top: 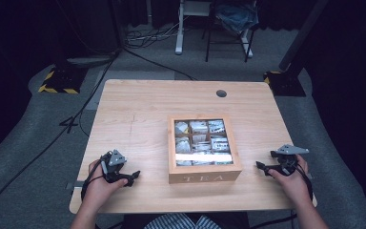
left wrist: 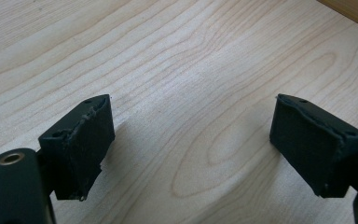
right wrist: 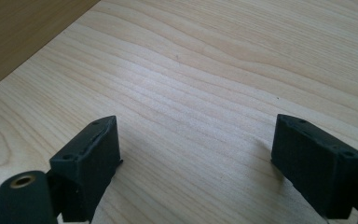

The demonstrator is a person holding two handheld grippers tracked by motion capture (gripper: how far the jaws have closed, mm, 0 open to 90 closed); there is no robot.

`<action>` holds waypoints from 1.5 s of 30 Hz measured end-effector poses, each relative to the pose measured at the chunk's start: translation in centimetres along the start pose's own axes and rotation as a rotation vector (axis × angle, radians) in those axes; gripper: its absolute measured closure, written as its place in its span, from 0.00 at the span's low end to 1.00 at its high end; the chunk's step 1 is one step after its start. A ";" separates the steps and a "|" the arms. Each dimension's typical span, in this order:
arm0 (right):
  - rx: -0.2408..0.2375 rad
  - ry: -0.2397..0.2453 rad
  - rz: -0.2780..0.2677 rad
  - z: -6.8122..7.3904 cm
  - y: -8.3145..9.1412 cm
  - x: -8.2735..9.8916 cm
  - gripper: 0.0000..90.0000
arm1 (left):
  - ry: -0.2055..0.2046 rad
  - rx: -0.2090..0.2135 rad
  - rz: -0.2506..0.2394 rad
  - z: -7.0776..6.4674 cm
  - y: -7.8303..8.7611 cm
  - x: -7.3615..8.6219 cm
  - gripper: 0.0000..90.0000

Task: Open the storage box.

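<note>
A wooden tea box [top: 203, 148] with a glass lid and "TEA" on its front stands near the front middle of the light wooden table [top: 138, 109]; several packets show through the lid. My left gripper [top: 134, 176] rests on the table left of the box, held in a hand, pointing toward it. In the left gripper view it [left wrist: 191, 140] stands open over bare wood, the box's corner [left wrist: 354, 11] at top right. My right gripper [top: 259, 166] sits right of the box, pointing at it. It [right wrist: 196, 158] is open too, with the box's side [right wrist: 18, 32] at upper left.
A round cable hole [top: 221, 93] lies near the table's far edge. Beyond the table, cables [top: 147, 36] trail on grey carpet, with a white stand [top: 186, 24], a chair [top: 231, 24] and yellow-black striped bases [top: 59, 81] at either side.
</note>
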State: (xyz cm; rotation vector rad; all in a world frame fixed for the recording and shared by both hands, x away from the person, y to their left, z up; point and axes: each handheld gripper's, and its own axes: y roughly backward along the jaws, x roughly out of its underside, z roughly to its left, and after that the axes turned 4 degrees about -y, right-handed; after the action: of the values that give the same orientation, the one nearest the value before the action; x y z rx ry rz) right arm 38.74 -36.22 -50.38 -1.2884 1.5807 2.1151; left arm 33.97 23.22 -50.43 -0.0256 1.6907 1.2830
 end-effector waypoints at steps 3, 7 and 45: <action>0.000 -0.003 -0.001 0.0 0.1 0.0 0.18 | -0.004 -0.001 0.001 0.0 0.0 0.0 0.16; 0.004 -0.002 -0.001 0.1 0.2 0.1 0.19 | 0.006 -0.001 -0.001 0.0 -0.1 -0.1 0.16; -0.299 0.164 -0.015 8.3 6.8 -2.9 0.66 | 0.010 0.003 0.003 0.1 -0.5 -0.6 0.16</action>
State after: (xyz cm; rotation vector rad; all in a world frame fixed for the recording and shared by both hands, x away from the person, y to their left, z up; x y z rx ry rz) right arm 32.04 -30.91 -43.29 -1.5974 1.3411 2.3579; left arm 34.62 22.80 -50.42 -0.0282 1.7017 1.2850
